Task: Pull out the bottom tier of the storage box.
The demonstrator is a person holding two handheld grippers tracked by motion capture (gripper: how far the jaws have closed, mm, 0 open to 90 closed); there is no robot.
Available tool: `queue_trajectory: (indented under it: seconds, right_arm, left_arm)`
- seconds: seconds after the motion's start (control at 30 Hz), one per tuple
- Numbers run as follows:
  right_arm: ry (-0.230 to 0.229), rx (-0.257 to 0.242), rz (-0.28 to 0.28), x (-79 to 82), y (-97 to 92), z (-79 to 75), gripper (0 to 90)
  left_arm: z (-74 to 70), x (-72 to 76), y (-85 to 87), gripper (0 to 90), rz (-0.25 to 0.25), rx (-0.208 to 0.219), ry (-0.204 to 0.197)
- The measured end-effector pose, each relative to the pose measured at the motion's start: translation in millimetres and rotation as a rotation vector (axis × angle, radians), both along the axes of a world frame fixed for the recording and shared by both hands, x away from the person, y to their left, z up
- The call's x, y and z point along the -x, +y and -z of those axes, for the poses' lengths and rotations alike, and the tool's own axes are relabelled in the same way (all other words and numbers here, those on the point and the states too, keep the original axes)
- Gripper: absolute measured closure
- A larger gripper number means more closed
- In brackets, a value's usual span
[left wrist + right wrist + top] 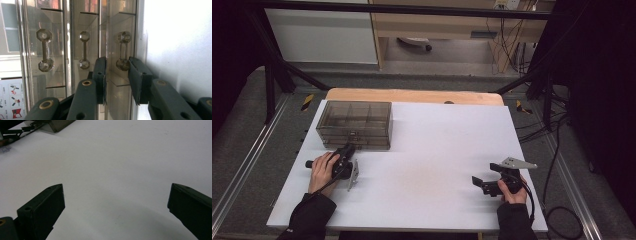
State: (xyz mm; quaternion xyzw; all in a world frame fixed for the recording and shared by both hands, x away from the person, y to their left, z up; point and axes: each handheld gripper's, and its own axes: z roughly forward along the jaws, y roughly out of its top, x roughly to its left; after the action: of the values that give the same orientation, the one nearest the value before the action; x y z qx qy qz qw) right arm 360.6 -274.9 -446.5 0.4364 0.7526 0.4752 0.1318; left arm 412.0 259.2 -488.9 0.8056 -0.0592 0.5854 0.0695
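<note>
The clear drawer box (354, 124) stands at the far left corner of the white desk (432, 150), close to the left edge. The middle and the right of the desk are bare, with much open room. The left gripper (117, 65) is at the front of the box; its fingers (101, 72) stand on both sides of one drawer handle (123, 51), half closed, and whether they press it cannot be told. The compartments look empty. The right gripper (116, 202) waits near the right edge, well apart, its fingers wide open and holding nothing.
</note>
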Motion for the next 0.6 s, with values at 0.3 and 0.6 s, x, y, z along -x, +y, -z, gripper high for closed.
queue_trajectory:
  seconds: [0.3,0.6]
  right_arm:
    - [0.000,0.000,0.000,0.0,0.0,0.0,1.8]
    - [0.003,0.001,0.001,0.0,0.2,0.1,1.8]
  left_arm:
    - [0.2,1.9,-0.3,68.5,-0.002,0.003,0.000]
    - [-0.6,4.5,0.3,68.5,0.000,0.000,0.005]
